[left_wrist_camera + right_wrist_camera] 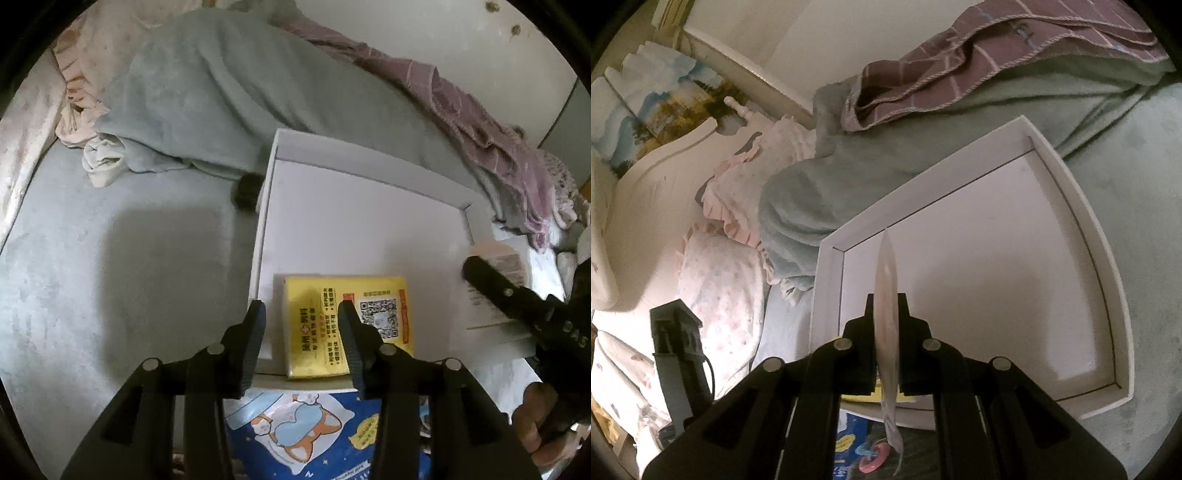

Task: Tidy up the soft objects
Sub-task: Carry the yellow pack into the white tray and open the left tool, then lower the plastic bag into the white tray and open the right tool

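Right gripper (885, 306) clamped on a thin pale packet (886, 280), edge-on over the white tray (1086, 229).

Jaws pinch the packet tight; grey-green blanket (820, 192) bunched at ten o'clock, purple checked blanket (960, 62) up at twelve, floral pillow (720, 288) at nine.

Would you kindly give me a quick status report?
Left gripper open above yellow packet in white tray. Right gripper shut on pale flat packet. Nothing blocking.
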`<act>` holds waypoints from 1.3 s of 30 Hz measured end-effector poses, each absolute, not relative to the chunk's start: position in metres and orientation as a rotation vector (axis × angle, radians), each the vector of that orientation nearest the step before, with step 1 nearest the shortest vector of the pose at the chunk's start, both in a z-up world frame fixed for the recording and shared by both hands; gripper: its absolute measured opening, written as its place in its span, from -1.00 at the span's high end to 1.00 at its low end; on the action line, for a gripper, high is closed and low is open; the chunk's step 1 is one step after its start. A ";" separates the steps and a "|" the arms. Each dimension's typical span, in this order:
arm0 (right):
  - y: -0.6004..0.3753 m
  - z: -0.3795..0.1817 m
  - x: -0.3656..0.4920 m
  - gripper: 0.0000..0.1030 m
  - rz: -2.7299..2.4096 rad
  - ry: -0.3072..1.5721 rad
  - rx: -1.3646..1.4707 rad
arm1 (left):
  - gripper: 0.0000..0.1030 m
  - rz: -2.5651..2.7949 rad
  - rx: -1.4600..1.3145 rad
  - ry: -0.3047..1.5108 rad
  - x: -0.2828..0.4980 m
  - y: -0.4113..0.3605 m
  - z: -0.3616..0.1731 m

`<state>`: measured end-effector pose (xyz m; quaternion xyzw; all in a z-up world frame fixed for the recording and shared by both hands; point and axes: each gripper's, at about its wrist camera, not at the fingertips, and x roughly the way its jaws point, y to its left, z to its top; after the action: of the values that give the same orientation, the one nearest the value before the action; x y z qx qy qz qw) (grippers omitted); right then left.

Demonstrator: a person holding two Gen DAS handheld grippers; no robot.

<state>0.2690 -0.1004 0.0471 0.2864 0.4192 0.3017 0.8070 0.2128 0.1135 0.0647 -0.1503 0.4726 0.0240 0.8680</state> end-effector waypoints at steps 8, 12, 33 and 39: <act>-0.055 0.081 0.281 0.82 0.622 1.012 0.403 | 0.22 -0.050 -0.432 0.992 0.195 0.147 0.074; -0.031 0.082 0.290 0.83 0.698 1.067 0.439 | 0.22 -0.033 -0.395 0.988 0.190 0.152 0.072; -0.018 0.044 0.288 -0.27 0.549 1.282 0.426 | 0.22 0.068 -0.437 1.007 0.197 0.175 0.055; -0.029 0.046 0.280 0.95 0.592 1.254 0.387 | 0.22 0.066 -0.421 1.002 0.198 0.170 0.058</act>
<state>0.2800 -0.0294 0.0456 0.1774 0.5743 0.2711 0.7518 0.1976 0.1698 0.0575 -0.2004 0.4764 0.0315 0.8555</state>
